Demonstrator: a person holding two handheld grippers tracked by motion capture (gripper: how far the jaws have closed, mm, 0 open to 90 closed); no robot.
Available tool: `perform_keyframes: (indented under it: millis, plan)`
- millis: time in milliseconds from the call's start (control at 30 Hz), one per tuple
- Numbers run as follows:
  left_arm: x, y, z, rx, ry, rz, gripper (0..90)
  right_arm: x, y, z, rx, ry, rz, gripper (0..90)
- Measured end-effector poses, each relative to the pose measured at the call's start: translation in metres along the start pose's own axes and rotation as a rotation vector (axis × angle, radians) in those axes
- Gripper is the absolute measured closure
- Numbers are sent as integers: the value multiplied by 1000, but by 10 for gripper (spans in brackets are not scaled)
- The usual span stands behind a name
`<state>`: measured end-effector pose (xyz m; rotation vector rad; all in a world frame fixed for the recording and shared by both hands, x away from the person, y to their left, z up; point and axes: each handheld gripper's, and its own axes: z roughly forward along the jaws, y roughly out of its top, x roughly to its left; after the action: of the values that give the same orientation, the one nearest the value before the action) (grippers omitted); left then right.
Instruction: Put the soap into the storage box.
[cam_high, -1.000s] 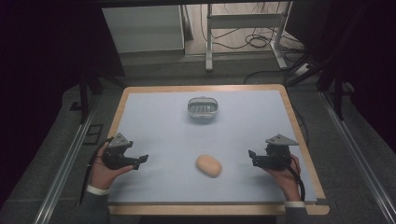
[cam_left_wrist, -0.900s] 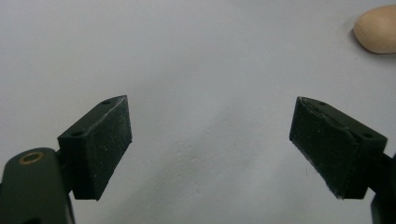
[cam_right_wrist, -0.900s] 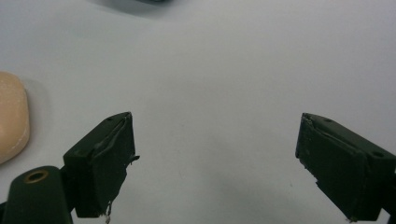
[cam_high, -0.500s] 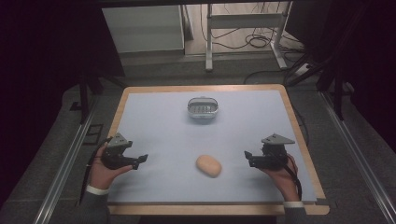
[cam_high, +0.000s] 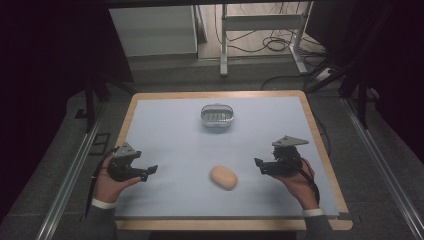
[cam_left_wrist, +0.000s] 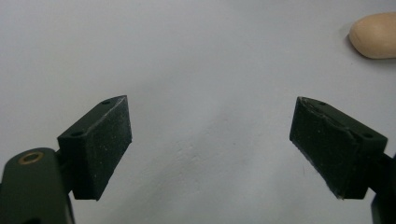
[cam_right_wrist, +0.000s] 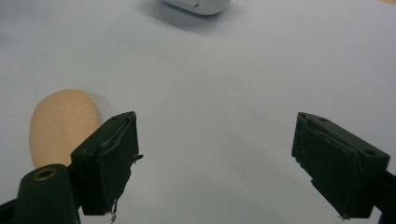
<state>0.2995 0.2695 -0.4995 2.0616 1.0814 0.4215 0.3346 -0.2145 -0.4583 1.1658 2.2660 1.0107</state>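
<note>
A bread roll (cam_high: 223, 177) lies on the pale blue mat (cam_high: 175, 135) toward the near side of the table (cam_high: 320, 145), between the two grippers and somewhat nearer the right one. It is a smooth, oval lump – light tan, with no visible seam or topping – and it lies flat with its long side slanted across the mat. The left gripper (cam_high: 147, 171) hovers at the mat's left, its jaws spread wide over bare mat, with the roll far off at the upper right of the left gripper view. The right gripper (cam_high: 259, 163) points toward the roll; its jaws have just been closing a little yet stand well apart with nothing between them – the roll sits just beyond one of them. A small metal tin (cam_high: 217, 116) stands farther back, well apart from the roll.
</note>
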Motion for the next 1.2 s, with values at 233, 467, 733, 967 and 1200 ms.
perform_keyframes:
  millis: [233, 467, 733, 967, 1200]
  plan:
    - [0, 0, 1, 6, -2, 1, 131, 12, 13, 3, 49, 19, -99, 151]
    - [0, 0, 1, 5, -1, 1, 131, 19, 20, 7, 74, 33, -116, 151]
    - [-1, 0, 2, 8, -2, 3, 131, 31, 25, 15, 103, 77, -137, 154]
    - [-1, -1, 4, 14, -2, 3, 131, 36, 27, 20, 116, 79, -161, 154]
    - [-1, -1, 4, 14, -3, 4, 131, 42, 30, 22, 131, 99, -188, 166]
